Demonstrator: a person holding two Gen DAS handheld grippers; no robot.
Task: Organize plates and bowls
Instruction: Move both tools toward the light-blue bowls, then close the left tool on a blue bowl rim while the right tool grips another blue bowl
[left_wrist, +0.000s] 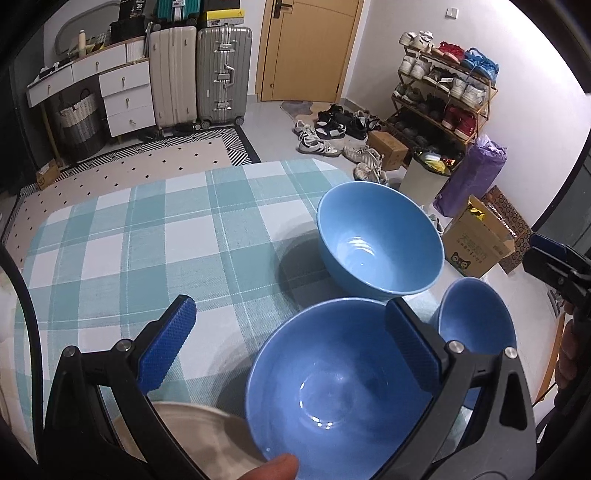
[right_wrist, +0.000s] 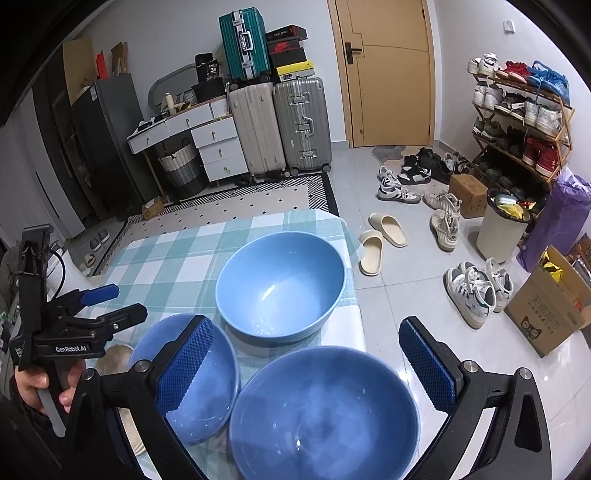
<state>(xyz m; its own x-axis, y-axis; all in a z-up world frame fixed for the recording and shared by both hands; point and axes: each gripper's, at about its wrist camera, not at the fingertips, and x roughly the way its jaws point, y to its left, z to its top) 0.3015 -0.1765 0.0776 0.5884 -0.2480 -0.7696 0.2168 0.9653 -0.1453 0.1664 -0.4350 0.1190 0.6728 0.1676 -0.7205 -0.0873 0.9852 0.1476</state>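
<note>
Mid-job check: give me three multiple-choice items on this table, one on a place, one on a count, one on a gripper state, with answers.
1. Where does the largest blue bowl stand?
A. On the floor
B. On the checked tablecloth, farther from the cameras than the other bowls
C. Inside another bowl

2. How many blue bowls are in view?
A. One
B. Three
C. Five

3. How is the right hand-held gripper?
A. Open, holding nothing
B. Shut on a bowl
C. Shut on a plate

Answers:
1 B, it sits on the cloth beyond the two nearer bowls.
2 B, the largest one plus the two nearer ones.
3 A, its pads stand wide apart above the bowls.
</note>
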